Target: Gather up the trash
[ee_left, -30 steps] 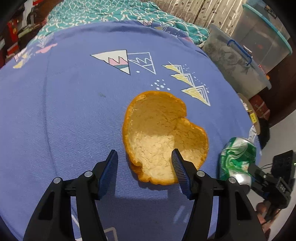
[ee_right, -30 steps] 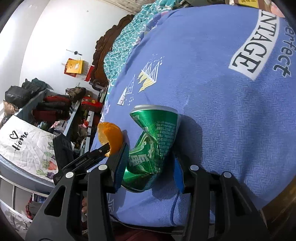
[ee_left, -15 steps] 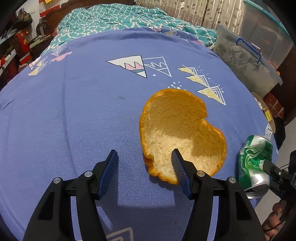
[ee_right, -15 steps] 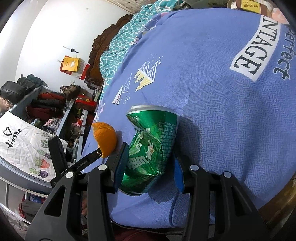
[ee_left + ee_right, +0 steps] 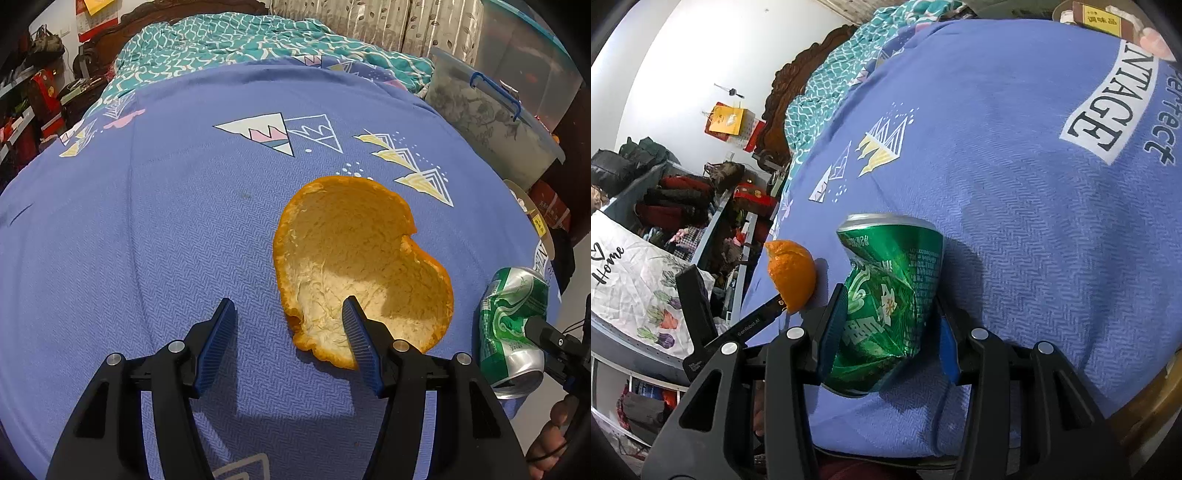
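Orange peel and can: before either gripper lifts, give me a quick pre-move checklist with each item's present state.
1. Right gripper astride the can: ok, crushed can sits between its fingers.
2. Pads pressing the can: cannot tell; the right pad is partly hidden.
3. Left gripper around the peel: not ok; only its right finger overlaps the peel's near edge, left finger over bare cloth.
4. Left jaws wide enough to pinch the rim: ok.
5. Grippers apart from each other: ok.
6. Trash container in sight: not ok.

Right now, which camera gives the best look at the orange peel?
The left wrist view: the orange peel lies whole, pith up, on the blue cloth. The right wrist view shows only its orange outer edge.
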Motion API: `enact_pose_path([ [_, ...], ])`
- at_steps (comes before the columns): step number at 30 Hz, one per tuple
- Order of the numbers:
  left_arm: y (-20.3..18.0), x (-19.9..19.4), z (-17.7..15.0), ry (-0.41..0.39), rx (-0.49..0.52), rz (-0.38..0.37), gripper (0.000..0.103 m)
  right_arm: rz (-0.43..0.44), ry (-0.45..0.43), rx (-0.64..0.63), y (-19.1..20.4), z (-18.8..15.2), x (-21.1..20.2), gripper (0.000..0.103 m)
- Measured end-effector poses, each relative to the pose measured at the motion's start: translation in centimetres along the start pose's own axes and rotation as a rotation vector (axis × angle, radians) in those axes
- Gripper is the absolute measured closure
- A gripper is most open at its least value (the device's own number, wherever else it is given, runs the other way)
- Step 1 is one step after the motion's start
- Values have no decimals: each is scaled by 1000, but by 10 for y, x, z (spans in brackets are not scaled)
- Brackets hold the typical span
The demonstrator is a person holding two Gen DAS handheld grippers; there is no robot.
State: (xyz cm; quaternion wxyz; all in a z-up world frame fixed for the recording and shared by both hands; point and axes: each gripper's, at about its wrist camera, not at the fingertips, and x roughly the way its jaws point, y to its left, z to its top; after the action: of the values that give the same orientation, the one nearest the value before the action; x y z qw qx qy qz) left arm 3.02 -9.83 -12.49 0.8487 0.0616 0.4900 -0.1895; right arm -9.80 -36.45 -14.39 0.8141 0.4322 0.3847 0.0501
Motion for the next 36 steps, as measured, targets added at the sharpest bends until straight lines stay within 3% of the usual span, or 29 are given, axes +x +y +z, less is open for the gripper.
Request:
enact_pose_path([
  [26,-1,0,-10,-63,33,35,36,-39,-17,-44,9,-6,7,55],
  [36,1,0,-11,-70,34,26,33,-57,-54,-88,14,-15,6,50],
])
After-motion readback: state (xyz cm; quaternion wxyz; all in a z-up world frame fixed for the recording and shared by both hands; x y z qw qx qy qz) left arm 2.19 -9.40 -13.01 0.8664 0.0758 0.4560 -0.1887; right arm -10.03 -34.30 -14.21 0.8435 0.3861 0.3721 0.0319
